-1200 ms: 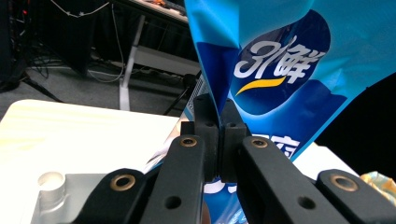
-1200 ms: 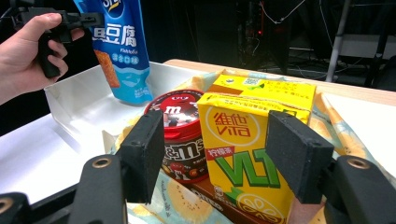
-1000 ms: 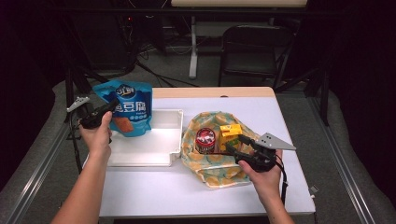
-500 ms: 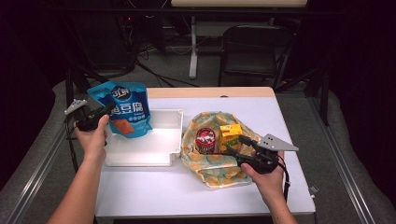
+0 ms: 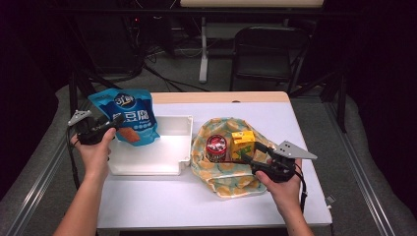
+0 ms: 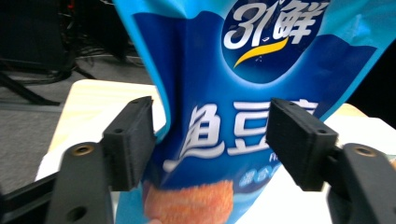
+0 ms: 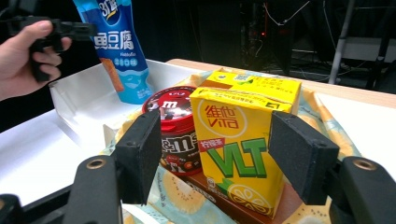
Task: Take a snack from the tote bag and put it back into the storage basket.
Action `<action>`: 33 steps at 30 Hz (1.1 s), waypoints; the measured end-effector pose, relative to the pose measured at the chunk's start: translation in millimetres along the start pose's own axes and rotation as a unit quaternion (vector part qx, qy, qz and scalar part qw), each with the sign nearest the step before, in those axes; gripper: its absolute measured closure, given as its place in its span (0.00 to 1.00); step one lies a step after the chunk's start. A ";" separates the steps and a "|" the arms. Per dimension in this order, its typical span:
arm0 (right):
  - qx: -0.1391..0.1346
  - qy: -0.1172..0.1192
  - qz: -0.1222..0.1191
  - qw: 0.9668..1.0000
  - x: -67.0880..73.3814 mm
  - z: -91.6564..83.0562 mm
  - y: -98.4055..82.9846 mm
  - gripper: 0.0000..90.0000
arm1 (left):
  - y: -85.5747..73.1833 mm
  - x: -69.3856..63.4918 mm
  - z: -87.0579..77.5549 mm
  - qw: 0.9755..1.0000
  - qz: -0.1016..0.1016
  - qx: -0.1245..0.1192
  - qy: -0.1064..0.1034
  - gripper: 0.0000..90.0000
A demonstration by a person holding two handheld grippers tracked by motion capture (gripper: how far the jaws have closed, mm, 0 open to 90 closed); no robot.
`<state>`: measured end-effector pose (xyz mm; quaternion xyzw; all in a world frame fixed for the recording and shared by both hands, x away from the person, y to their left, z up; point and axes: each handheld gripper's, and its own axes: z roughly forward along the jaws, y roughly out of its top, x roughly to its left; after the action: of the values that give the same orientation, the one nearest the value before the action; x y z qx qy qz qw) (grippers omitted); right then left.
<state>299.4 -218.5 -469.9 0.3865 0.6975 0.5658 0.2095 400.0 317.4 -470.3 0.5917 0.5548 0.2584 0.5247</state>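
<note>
We read the left gripper (image 5: 112, 127) at the blue snack bag (image 5: 129, 115), which stands upright in the left end of the white tray (image 5: 162, 160). In the left gripper view the two black pads stand apart with the bag's (image 6: 243, 116) face between them. The left pad (image 6: 130, 140) sits just beside the bag's creased edge, the right pad is clear of the film; the jaws have just been opening, so the bag is released, not pinched.

The right gripper (image 5: 250, 154) is held level at the yellow drink carton (image 5: 243, 144), on the patterned cloth (image 5: 221, 172). In the right gripper view the carton (image 7: 238, 140) stands between the spread fingers (image 7: 140, 154), gaps showing on both sides: released, no grasp. The red candy tub (image 7: 175, 126) sits touching the carton on the left-finger side, partly behind that finger. Beyond the fingertips we see the tray's (image 7: 84, 102) wall and the bag with the person's left hand (image 7: 28, 51) beside it.
</note>
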 end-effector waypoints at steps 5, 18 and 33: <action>0.005 -0.015 0.003 1.000 -1.7 0.3 -0.1 0.37 | -6.1 -11.5 -13.1 1.000 0.017 -0.001 0.001 0.29; 0.008 -0.070 0.032 0.997 -1.5 10.2 -3.4 0.29 | -34.3 -67.8 -27.1 0.997 0.043 0.010 -0.055 0.13; 0.005 -0.096 0.045 0.994 6.8 25.8 1.9 0.20 | -55.3 -105.2 -29.7 0.989 0.073 0.036 -0.120 0.00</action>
<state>314.6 -196.9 -474.1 0.4712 0.6586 0.5318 0.2479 325.9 220.6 -482.0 0.6755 0.4523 0.2032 0.5458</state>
